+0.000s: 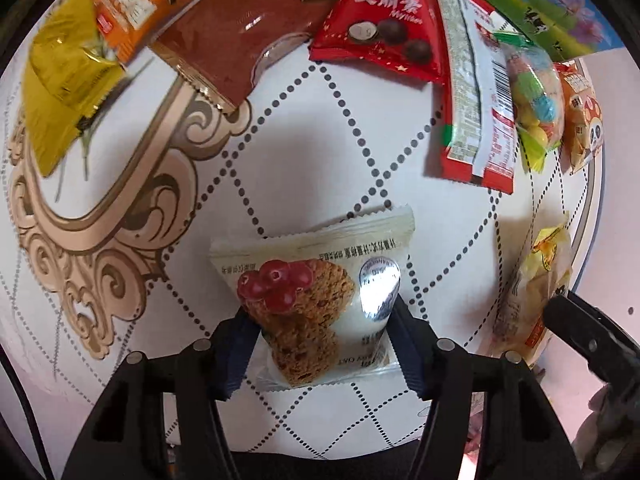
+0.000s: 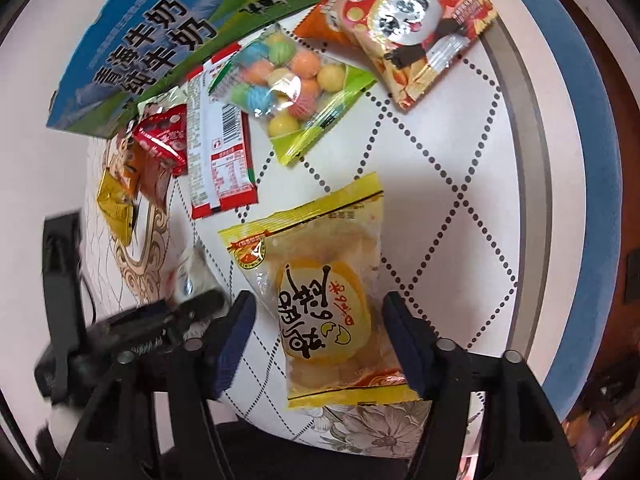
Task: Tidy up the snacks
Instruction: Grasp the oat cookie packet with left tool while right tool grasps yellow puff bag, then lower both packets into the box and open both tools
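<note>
Here the white oat-cake packet is pinched across its width by the left claw, while the yellow egg-cake packet is straddled lengthwise, untouched, by the half-wide right claw.

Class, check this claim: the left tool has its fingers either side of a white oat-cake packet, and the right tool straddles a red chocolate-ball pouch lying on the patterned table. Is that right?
One detail is wrong. The right tool straddles a yellow egg-yolk pastry packet, not a red pouch; the right wrist view shows it. The rest holds: the left tool has its fingers either side of the white oat-cake packet on the patterned table.
</note>
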`<move>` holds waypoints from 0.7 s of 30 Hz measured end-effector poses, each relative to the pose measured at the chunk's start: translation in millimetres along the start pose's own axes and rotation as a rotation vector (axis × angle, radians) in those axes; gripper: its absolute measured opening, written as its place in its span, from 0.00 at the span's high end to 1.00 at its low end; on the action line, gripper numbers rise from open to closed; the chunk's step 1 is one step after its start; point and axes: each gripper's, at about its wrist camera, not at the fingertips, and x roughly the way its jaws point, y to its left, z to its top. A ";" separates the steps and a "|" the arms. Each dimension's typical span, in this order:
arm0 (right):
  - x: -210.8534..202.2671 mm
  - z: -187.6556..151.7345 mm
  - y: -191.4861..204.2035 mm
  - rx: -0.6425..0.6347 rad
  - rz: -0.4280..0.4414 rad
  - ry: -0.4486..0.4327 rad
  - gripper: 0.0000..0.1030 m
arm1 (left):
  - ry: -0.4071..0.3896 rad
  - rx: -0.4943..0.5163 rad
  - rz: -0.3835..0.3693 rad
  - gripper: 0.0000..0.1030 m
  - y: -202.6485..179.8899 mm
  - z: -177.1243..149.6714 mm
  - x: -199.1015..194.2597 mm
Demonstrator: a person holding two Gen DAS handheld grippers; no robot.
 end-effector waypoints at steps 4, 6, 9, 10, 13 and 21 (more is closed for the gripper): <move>0.2 -4.4 17.4 -0.128 -0.095 -0.014 0.23 | -0.013 0.017 0.004 0.41 7.6 3.0 7.5; 8.5 -6.1 24.6 -0.171 -0.134 -0.013 0.23 | -0.023 0.034 0.025 0.41 -4.9 -1.7 14.3; 16.6 -8.4 30.5 -0.208 -0.172 -0.047 0.41 | -0.033 0.035 0.043 0.43 -19.0 3.6 3.7; 18.4 -9.2 31.8 -0.215 -0.188 -0.051 0.45 | -0.037 0.029 0.047 0.43 -14.5 2.9 0.1; 18.4 -11.9 35.5 -0.214 -0.193 -0.069 0.52 | -0.051 0.018 0.047 0.45 -8.5 12.2 -10.3; -9.9 -9.7 47.6 -0.163 -0.105 -0.127 0.56 | -0.128 0.070 0.027 0.45 -27.5 13.2 -53.7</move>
